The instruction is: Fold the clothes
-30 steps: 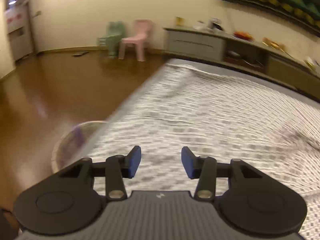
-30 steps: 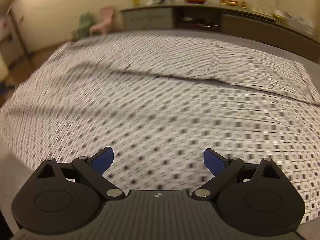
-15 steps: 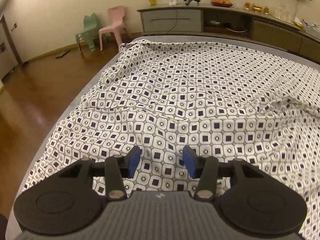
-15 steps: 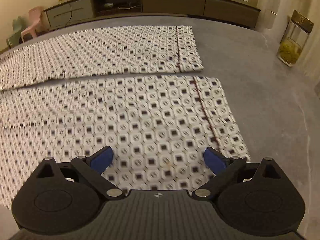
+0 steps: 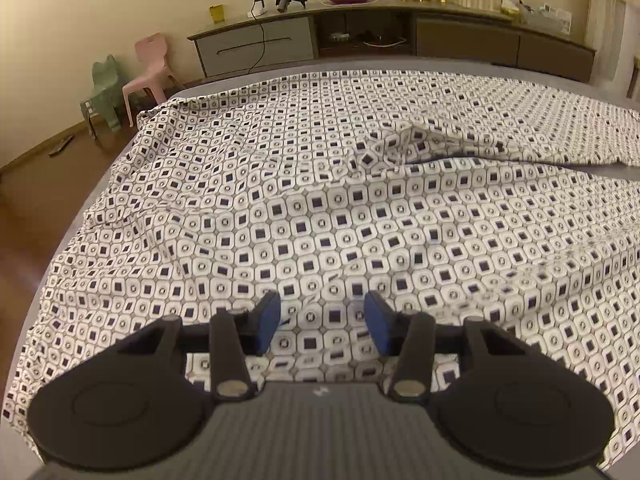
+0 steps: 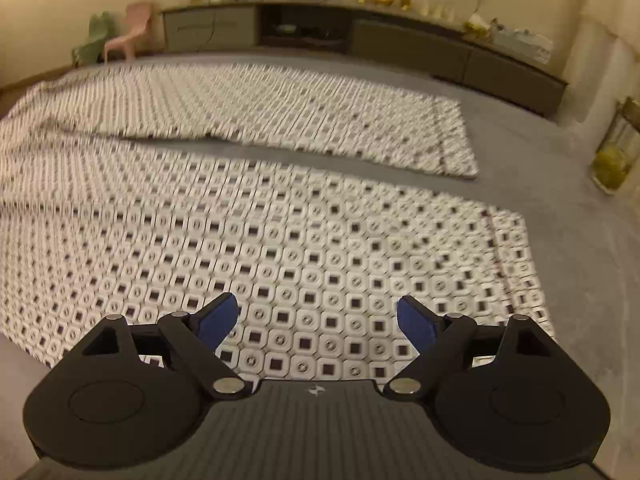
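Note:
A pair of white trousers with a dark square print (image 5: 340, 216) lies spread flat on a grey surface (image 5: 100, 184). The left wrist view shows the waist end and a crease where the legs part. The right wrist view shows the two legs (image 6: 280, 240) running to their hems at the right. My left gripper (image 5: 322, 322) is open and empty, low over the near edge of the cloth. My right gripper (image 6: 318, 320) is open wider and empty, low over the near leg.
The grey surface (image 6: 540, 168) extends past the hems on the right. A long low cabinet (image 5: 360, 40) stands along the far wall. A pink chair (image 5: 146, 68) and a green chair (image 5: 102, 92) stand on the wooden floor at the left. A glass jar (image 6: 612, 152) stands at the far right.
Both views have swung and steadied over the trousers. The left view turned right from the floor to the waist end. The right gripper moved along the near leg; both stay open.

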The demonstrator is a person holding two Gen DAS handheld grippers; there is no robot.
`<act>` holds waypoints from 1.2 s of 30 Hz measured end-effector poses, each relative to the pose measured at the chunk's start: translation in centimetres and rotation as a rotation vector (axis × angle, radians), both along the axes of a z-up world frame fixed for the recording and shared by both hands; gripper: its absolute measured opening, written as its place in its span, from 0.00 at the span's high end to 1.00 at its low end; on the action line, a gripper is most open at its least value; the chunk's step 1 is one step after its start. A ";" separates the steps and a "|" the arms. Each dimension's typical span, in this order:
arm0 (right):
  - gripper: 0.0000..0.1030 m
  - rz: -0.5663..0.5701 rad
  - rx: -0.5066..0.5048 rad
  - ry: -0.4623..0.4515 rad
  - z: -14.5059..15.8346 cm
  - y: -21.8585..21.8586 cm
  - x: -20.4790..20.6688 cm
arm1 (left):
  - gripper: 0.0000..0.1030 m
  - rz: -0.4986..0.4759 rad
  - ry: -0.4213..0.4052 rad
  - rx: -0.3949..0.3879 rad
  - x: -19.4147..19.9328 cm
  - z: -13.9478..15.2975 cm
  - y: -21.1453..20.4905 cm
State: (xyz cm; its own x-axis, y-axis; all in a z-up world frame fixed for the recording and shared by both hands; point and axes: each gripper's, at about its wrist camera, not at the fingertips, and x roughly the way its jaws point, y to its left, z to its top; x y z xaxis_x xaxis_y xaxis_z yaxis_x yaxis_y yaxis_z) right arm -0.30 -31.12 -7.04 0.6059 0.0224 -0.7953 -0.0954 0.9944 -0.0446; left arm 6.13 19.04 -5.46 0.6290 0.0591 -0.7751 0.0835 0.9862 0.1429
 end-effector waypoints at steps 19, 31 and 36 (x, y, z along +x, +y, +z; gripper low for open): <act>0.06 -0.276 0.267 -0.167 6.1 -11.3 15.6 | 0.41 -0.042 -0.078 -0.318 5.7 4.4 -6.4; 0.40 -0.274 0.102 -0.082 -1.1 -10.6 30.2 | 0.40 0.041 0.009 -0.608 11.3 0.9 -6.0; 0.94 -0.134 0.030 -0.145 0.1 -7.5 28.6 | 0.41 0.049 -0.008 -0.684 11.8 0.8 -6.6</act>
